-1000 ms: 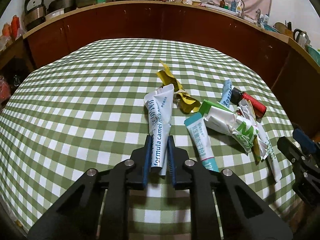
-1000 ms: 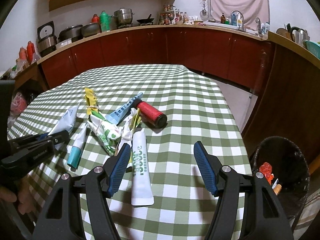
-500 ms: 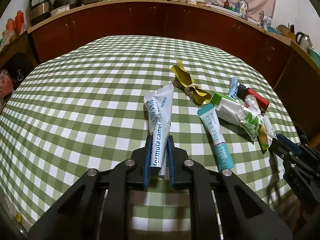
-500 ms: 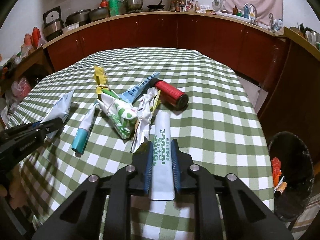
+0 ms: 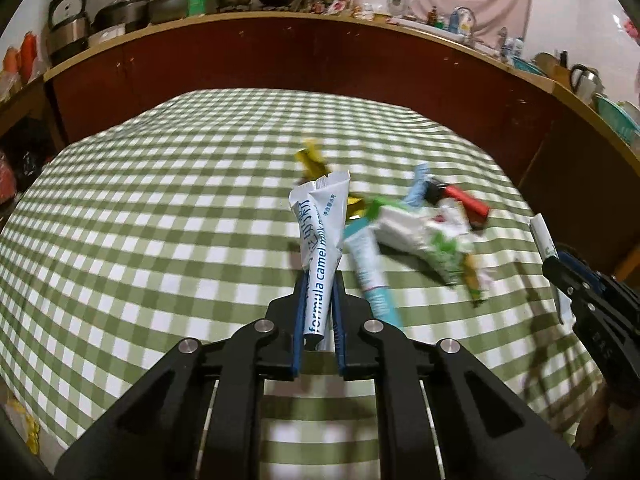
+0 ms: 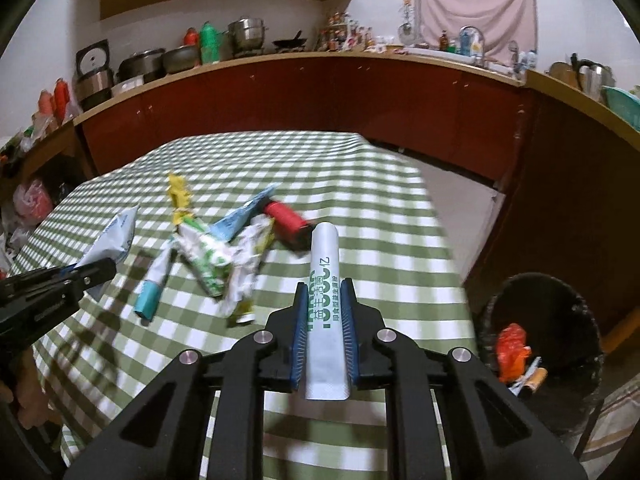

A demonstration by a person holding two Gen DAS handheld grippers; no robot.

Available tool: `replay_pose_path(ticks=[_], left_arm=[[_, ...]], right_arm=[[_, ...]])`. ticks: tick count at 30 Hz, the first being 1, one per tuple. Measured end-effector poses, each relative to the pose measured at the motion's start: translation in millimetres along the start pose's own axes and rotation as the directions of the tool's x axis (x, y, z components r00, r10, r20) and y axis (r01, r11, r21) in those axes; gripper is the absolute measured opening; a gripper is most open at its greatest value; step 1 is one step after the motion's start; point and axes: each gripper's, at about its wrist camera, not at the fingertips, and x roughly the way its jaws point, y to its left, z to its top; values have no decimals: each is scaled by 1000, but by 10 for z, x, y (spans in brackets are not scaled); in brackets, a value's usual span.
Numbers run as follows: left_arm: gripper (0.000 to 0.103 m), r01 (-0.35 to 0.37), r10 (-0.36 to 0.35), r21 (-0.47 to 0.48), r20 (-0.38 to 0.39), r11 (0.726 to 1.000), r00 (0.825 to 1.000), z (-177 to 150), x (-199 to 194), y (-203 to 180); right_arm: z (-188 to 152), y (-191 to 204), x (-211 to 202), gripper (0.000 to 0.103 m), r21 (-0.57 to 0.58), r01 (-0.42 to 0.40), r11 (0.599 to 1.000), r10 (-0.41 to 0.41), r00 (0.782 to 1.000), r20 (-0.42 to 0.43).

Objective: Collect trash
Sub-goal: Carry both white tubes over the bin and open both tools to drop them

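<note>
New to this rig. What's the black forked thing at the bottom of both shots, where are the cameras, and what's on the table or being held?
There is no robot arm here: a person holds a two-finger gripper in each hand, and a fisheye camera on each one looks forward along its fingers. The black fork at the bottom of each picture is that gripper seen from behind.

In the left wrist view, the left gripper is shut on a white and blue sachet.

In the right wrist view, the right gripper is shut on a white stick pack with green print. Its fingers have just closed on it.

More trash lies in a heap on the green checked tablecloth: a red cylinder, a teal-tipped tube and crumpled wrappers. A black bin stands on the floor to the right of the table.
</note>
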Motion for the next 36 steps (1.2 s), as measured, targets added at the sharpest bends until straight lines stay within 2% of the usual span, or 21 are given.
replay_pose_path(ticks=[9, 13, 19, 28, 36], left_arm=[[11, 108, -109, 96, 11, 990, 994, 87, -4, -759], [11, 175, -180, 160, 12, 971, 984, 102, 24, -1238], [11, 242, -247, 237, -8, 941, 969, 58, 135, -1907], [11, 291, -289, 299, -52, 909, 956, -6, 374, -2577], [11, 298, -289, 321, -77, 899, 954, -2, 553, -2943]], right_arm=[[-33, -661, -227, 18, 82, 121, 989, -125, 991, 52], [-61, -999, -305, 18, 123, 172, 977, -179, 982, 56], [-148, -1429, -379, 18, 174, 234, 957, -246, 968, 52], [-285, -1848, -409, 18, 221, 274, 936, -288, 957, 34], [-327, -2082, -381, 18, 243, 290, 925, -306, 952, 29]])
